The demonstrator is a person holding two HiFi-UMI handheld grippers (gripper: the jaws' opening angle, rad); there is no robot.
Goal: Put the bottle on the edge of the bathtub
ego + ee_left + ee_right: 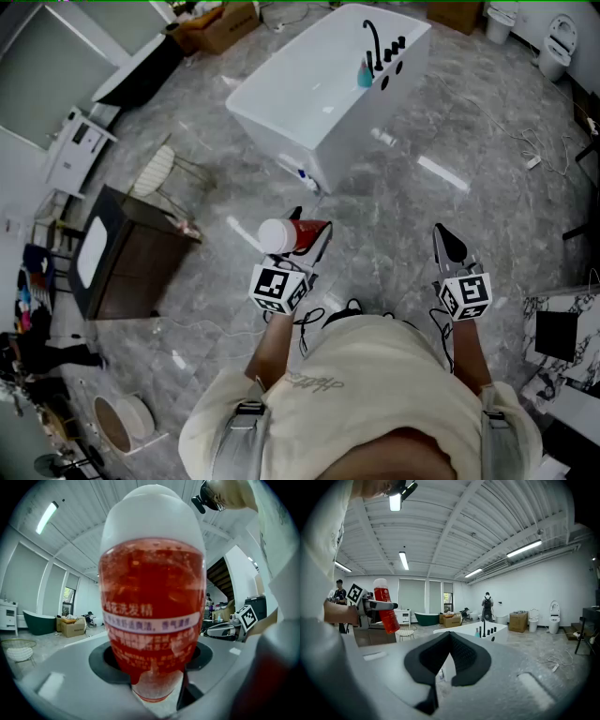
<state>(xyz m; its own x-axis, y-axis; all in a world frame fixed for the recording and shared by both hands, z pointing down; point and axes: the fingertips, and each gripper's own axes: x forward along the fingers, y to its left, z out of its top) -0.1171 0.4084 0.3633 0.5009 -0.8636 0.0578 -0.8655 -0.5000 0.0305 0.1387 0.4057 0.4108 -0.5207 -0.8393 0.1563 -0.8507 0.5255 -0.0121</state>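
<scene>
A red bottle (298, 234) with a white cap (275, 235) lies sideways between the jaws of my left gripper (307, 236), which is shut on it, held above the grey floor. In the left gripper view the bottle (152, 616) fills the middle, cap away from the camera. The white bathtub (300, 89) stands farther ahead, with a black faucet (373, 42) and a small teal bottle (365, 73) on its far rim. My right gripper (449, 246) is off to the right, shut and empty, its pads meeting at the tips (450, 635). From there I see the red bottle (386, 605) at left and the bathtub (471, 630) ahead.
A dark cabinet with a white basin (117, 262) and a wire chair (155, 171) stand to the left. Cardboard boxes (220, 26) sit behind the tub, a toilet (561, 42) at the far right. A cable (532, 150) trails on the floor. A person (487, 604) stands far off.
</scene>
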